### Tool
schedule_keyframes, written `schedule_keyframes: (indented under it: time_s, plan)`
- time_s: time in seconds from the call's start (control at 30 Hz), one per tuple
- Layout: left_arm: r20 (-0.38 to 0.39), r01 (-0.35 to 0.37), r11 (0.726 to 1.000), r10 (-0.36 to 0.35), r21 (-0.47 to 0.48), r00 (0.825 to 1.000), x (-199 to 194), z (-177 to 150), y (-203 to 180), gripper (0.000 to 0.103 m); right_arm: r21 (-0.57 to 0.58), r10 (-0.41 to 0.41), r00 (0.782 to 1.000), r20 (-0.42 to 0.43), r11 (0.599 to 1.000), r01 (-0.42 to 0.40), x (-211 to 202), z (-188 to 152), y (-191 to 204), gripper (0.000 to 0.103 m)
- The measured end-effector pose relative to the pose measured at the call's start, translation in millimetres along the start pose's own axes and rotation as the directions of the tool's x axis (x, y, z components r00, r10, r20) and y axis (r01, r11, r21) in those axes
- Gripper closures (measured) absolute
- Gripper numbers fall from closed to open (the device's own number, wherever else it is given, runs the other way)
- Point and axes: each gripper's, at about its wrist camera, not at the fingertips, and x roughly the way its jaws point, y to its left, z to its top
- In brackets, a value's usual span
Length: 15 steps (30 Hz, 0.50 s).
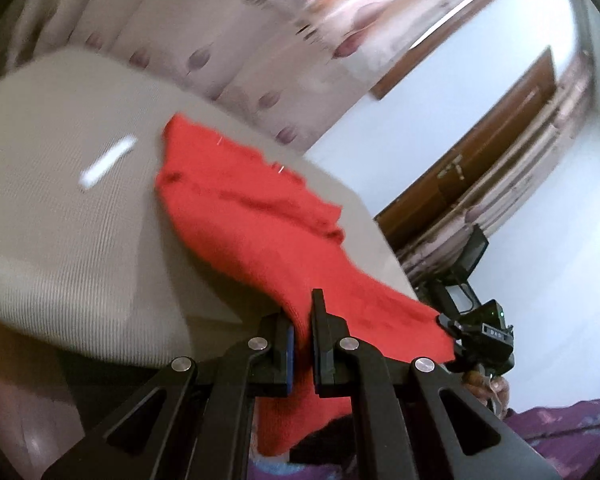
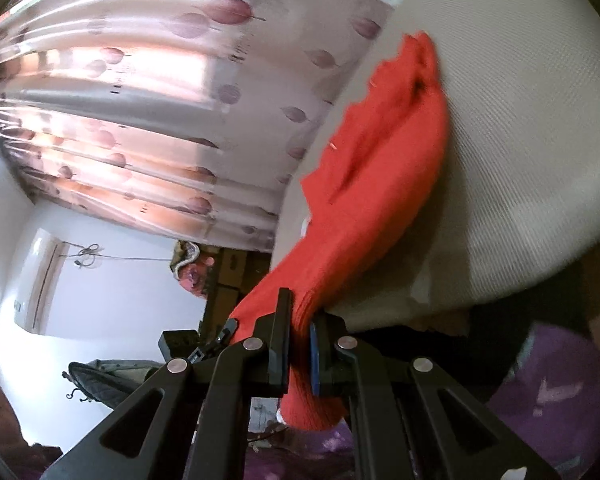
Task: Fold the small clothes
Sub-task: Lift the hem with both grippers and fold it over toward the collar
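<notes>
A: Red garment (image 1: 256,216) — orientation?

B: Long axis runs from both grippers up and away across the beige surface (image 1: 60,200); far end lies on it, near end is lifted off.

A: Grippers?

B: Left gripper (image 1: 302,344) clamped on one near corner, right gripper (image 2: 300,352) clamped on the other; cloth bunched between the pads.

A: Any writing?

B: Small label on the right gripper's body, too blurred to read.

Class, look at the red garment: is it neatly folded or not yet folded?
Not yet folded: the red garment hangs rumpled, stretched between both tools.
</notes>
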Motion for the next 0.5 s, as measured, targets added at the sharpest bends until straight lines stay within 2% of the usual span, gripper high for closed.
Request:
schedule_keyframes:
  time_s: [0.1, 0.23, 0.37, 0.5]
  plan:
    - [0.029, 0.012, 0.999, -0.013, 0.052, 0.999, 7, 33, -13, 0.097, -0.044, 0.021, 1.000, 0.021, 0.999, -0.020, 6, 30, 18, 0.096]
    - [0.047, 0.035, 0.999, -0.036, 0.027, 0.998, 35, 82, -10, 0.097, -0.076, 0.026, 0.999, 0.046, 0.997, -0.023, 21, 78, 28, 0.096]
    - [0.069, -0.001, 0.999, -0.002, 0.045, 0.998, 69, 125, -3, 0.097, -0.087, 0.003, 0.998, 0.062, 0.996, 0.003, 42, 129, 25, 0.096]
    - [0.054, -0.047, 0.999, 0.048, -0.013, 0.997, 108, 165, 24, 0.097, -0.043, -0.036, 0.997, 0.064, 0.998, 0.039, 74, 180, 3, 0.096]
